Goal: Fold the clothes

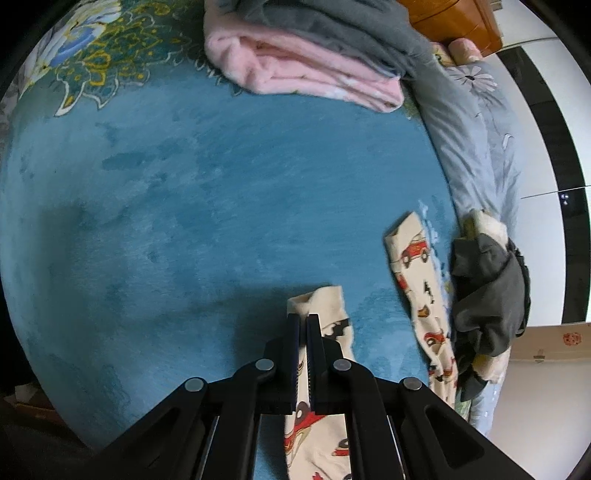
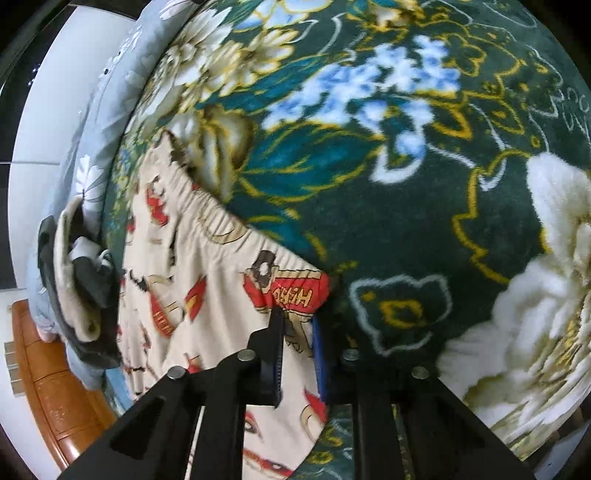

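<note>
Light, limp car-print trousers (image 1: 325,424): left gripper (image 1: 303,321) pinches a leg cuff at lower centre, right gripper (image 2: 297,325) clamps the elastic waistband, the firmest holds.

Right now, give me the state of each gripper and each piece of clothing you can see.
Left gripper: shut on pants leg.
Right gripper: shut on pants waistband.
Pants: spread on the blanket, unfolded.
Pink garment: folded, in the stack.
Gray garment: folded, on top of the pink one.
Dark garment: crumpled at the edge.
</note>
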Available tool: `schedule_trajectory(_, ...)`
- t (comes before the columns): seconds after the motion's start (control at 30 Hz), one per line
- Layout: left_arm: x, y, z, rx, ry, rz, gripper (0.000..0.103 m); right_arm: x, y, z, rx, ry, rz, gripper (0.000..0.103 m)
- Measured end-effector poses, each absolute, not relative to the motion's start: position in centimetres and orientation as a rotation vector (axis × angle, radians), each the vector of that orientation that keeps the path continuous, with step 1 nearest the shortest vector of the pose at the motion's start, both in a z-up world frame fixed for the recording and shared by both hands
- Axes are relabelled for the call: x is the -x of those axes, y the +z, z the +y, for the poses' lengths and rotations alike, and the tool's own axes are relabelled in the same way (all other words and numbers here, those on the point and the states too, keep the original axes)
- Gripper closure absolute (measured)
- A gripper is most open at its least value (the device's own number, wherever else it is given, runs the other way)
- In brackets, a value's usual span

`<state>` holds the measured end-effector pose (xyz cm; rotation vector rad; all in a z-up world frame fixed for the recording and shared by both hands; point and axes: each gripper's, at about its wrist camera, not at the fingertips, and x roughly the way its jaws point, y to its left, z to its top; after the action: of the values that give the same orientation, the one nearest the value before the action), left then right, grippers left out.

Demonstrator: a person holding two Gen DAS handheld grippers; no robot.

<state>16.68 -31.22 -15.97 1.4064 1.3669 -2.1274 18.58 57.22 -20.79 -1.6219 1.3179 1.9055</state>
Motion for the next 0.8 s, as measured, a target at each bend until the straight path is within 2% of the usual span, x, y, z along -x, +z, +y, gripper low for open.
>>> schedule_trajectory(0.1, -17.0, -14.8, -31.2, -1.348, -2.146, 1.394, 0.100, -18.6, -18.9, 57.3, 1.575, 1.935, 1.348, 0.097)
schedule_trajectory(0.2, -18.5, -12.9, -31.8, -1.177, -2.154, 1.491, 0.100, -19.4, -15.3, 58.3, 1.471, 2.023, 1.385, 0.098)
schedule_trajectory(0.3, -19.5, -11.3, -31.5, -1.067, -2.165, 1.534, 0.100, -21.1, -11.9, 60.2, 1.400, 2.122, 1.320, 0.098)
schedule_trajectory(0.5, -19.0, -9.0, -28.9, -1.064, -2.209, 1.401, 0.100, -23.9, -13.5, 61.6, 1.389, 2.069, 1.378, 0.098)
schedule_trajectory(0.8, -16.3, -10.2, -27.5, -1.155, -2.118, 1.440, 0.100, -19.7, -10.4, 61.4, 1.373, 2.133, 1.469, 0.098)
